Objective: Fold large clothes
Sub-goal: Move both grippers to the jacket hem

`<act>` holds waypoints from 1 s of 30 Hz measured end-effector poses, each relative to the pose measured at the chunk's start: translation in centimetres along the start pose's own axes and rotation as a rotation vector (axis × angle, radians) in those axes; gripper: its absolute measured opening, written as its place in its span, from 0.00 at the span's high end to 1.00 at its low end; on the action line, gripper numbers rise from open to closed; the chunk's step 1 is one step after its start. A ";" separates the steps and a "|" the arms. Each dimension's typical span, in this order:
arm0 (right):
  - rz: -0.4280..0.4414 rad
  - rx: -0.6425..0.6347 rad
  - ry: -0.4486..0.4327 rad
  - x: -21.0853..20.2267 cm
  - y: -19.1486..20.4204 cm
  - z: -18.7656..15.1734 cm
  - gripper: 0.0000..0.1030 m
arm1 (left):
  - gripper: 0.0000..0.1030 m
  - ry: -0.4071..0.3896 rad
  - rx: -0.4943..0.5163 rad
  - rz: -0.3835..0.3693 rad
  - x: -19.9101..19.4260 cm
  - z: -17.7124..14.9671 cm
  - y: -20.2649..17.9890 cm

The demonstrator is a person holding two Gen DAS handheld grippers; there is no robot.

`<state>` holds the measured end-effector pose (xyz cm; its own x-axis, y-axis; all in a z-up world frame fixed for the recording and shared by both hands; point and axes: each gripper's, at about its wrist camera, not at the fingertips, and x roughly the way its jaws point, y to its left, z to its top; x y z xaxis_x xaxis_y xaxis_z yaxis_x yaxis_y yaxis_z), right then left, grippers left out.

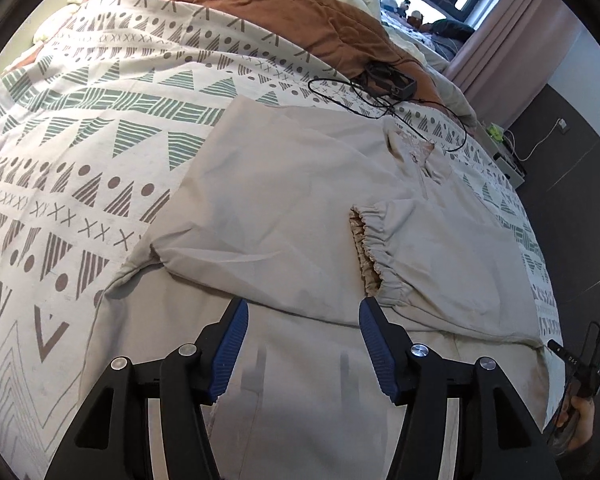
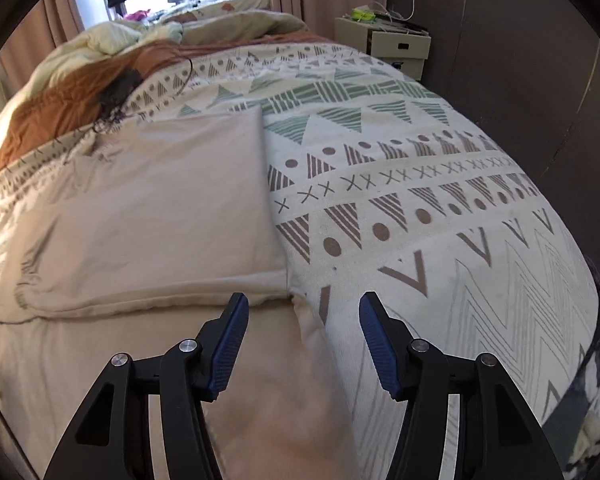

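Note:
A large beige jacket point(image 1: 284, 200) lies flat on a patterned bedspread point(image 1: 80, 128). One sleeve is folded across the body, its elastic cuff point(image 1: 369, 248) near the middle, with the collar and zip point(image 1: 415, 156) beyond it. My left gripper point(image 1: 303, 308) is open and empty, just above the jacket's lower part. In the right wrist view the jacket point(image 2: 160, 208) fills the left half, its folded edge running straight down the bed. My right gripper point(image 2: 303, 304) is open and empty over the jacket's right edge, where it meets the bedspread point(image 2: 439, 208).
A black device with a looped cable point(image 1: 383, 84) lies on the bed past the collar. A rumpled brown and cream duvet point(image 2: 68, 92) sits at the head of the bed. A white bedside unit point(image 2: 391, 44) stands by the dark wall. The bed's edge point(image 2: 571, 320) curves at right.

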<state>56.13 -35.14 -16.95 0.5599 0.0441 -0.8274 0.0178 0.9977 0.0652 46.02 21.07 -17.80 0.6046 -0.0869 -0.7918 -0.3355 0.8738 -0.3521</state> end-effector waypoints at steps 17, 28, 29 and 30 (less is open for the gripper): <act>0.173 0.055 -0.151 -15.6 -0.7 -8.3 0.00 | 0.05 -0.170 0.026 -0.025 -16.2 -7.7 -0.1; 0.227 0.100 -0.197 -17.3 -0.9 -14.4 0.00 | 0.03 -0.260 0.042 -0.006 -24.0 -13.4 3.5; 0.232 0.101 -0.201 -17.4 -1.1 -14.9 0.00 | 0.03 -0.267 0.045 -0.003 -24.4 -13.9 3.8; 0.239 0.102 -0.203 -17.5 -1.2 -15.4 0.00 | 0.03 -0.276 0.049 0.002 -24.9 -14.4 4.2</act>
<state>33.54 -36.31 -11.16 0.7118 0.2555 -0.6543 -0.0576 0.9496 0.3082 19.15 20.04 -6.81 0.7800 0.0423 -0.6244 -0.3057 0.8963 -0.3212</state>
